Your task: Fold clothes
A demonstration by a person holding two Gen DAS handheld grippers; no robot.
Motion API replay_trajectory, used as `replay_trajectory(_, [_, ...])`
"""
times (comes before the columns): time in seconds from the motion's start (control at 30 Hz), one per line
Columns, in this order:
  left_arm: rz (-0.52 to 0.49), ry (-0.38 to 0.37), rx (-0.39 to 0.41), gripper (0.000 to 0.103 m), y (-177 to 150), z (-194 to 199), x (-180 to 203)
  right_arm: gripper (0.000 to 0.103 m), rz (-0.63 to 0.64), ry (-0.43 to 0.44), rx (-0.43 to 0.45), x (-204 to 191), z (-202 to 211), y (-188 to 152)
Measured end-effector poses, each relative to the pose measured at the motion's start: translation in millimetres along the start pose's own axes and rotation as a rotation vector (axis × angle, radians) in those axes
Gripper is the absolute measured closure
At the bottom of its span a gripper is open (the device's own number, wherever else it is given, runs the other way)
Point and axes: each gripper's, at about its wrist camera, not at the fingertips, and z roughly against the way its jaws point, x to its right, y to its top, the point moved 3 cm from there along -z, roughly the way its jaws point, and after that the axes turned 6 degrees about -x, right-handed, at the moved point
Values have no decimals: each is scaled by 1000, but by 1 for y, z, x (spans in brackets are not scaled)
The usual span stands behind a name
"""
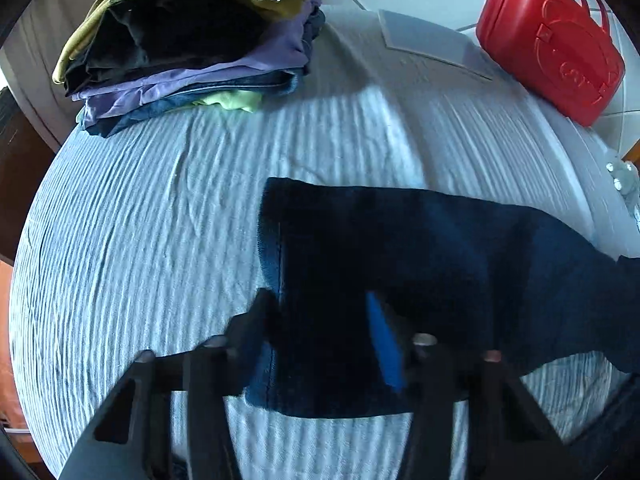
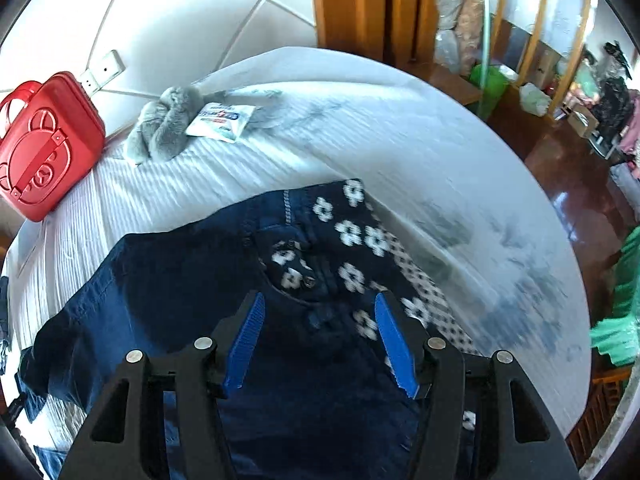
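Dark blue jeans (image 1: pixel 400 256) lie on the pale striped bed cover (image 1: pixel 160 216). In the left wrist view my left gripper (image 1: pixel 320 320) stands open over a leg end, its fingers spread on either side of the cloth; the left pad is hidden in shadow. In the right wrist view my right gripper (image 2: pixel 320 320) is open above the waist of the jeans (image 2: pixel 168 288), where a flowered lining (image 2: pixel 352 232) and the fly show. Nothing is held.
A pile of folded clothes (image 1: pixel 192 40) sits at the far left of the bed. A red case (image 1: pixel 552 40) stands by the wall; it also shows in the right wrist view (image 2: pixel 44 144). A grey plush toy (image 2: pixel 164 124) and a white packet (image 2: pixel 220 120) lie near it.
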Motion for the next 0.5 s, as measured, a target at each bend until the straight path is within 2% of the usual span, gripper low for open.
replay_trajectory(0.03, [10,0,5,97,0,3,-2,46,4,11,0,-5,-2,1])
replay_trajectory(0.1, [46,-4,38,97,0,18,-11,46,33,49,0,-21,-3,1])
replay_trajectory(0.2, [58,30,107,97,-2,51,-24,46,90,97,-12,-52,-7,-3])
replay_trajectory(0.27, [34,35,124,97,-5,67,-26,46,156,197,-29,-83,-6,-9])
replay_trajectory(0.37, [-2,20,141,93,-5,77,-28,46,299,290,-55,-139,-1,-25])
replay_trajectory(0.43, [-3,0,140,68,1,73,-31,46,369,333,-73,-173,1,-39])
replay_trajectory(0.47, [-8,-8,145,37,1,71,-32,46,396,344,-77,-188,1,-45])
replay_trajectory(0.5, [-22,-17,156,24,-1,72,-31,46,422,352,-80,-202,1,-51])
